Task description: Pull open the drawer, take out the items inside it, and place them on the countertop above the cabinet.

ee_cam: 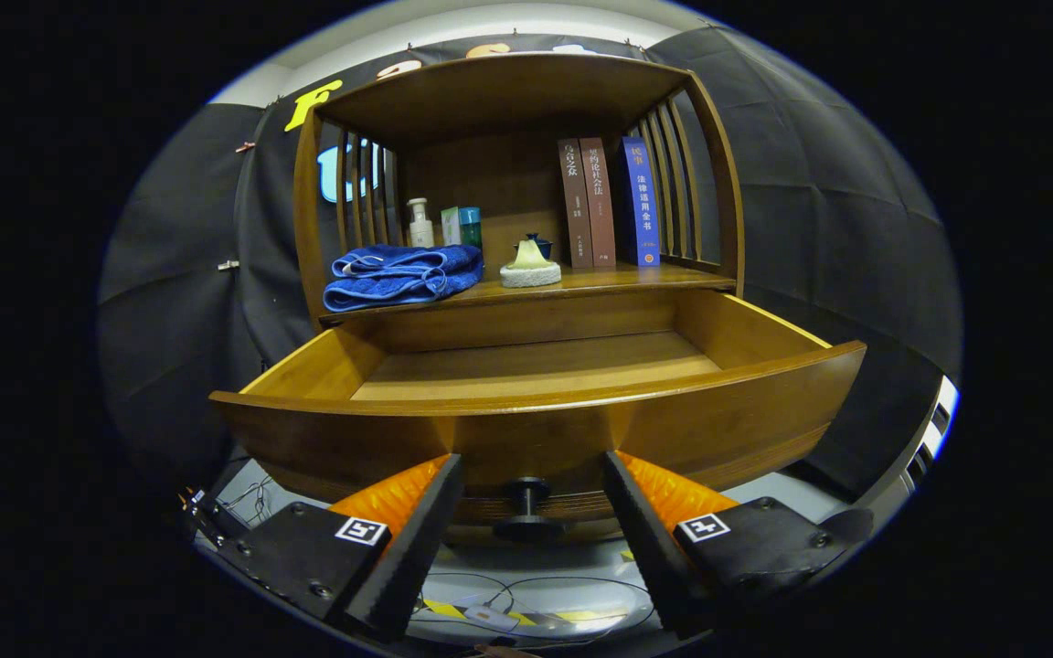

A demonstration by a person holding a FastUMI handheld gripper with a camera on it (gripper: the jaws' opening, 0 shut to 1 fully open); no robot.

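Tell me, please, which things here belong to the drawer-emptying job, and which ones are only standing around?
Belong to the job:
drawer, pulled open, visible floor bare
knob, between the open gripper fingers, untouched
countertop
blue towel and pale sponge-like item on the countertop, maybe taken out already

Just standing about:
three books
bottles
small dark pot

- Brown wooden drawer [536,429]: warm brown front, paler honey floor and inner walls.
- Round black drawer knob [527,507], at 12 o'clock from the gripper [534,498], whose fingers stand apart either side of it, not touching.
- Folded royal-blue towel [401,275] on the brown wooden table [618,277].
- Pale yellow-and-white sponge-like lump [530,264], at 3 o'clock from the towel.
- Two upright maroon-brown books [586,203] and one cobalt-blue book [642,201] with white lettering.
- White pump bottle [420,225]; teal box [471,227] beside it.
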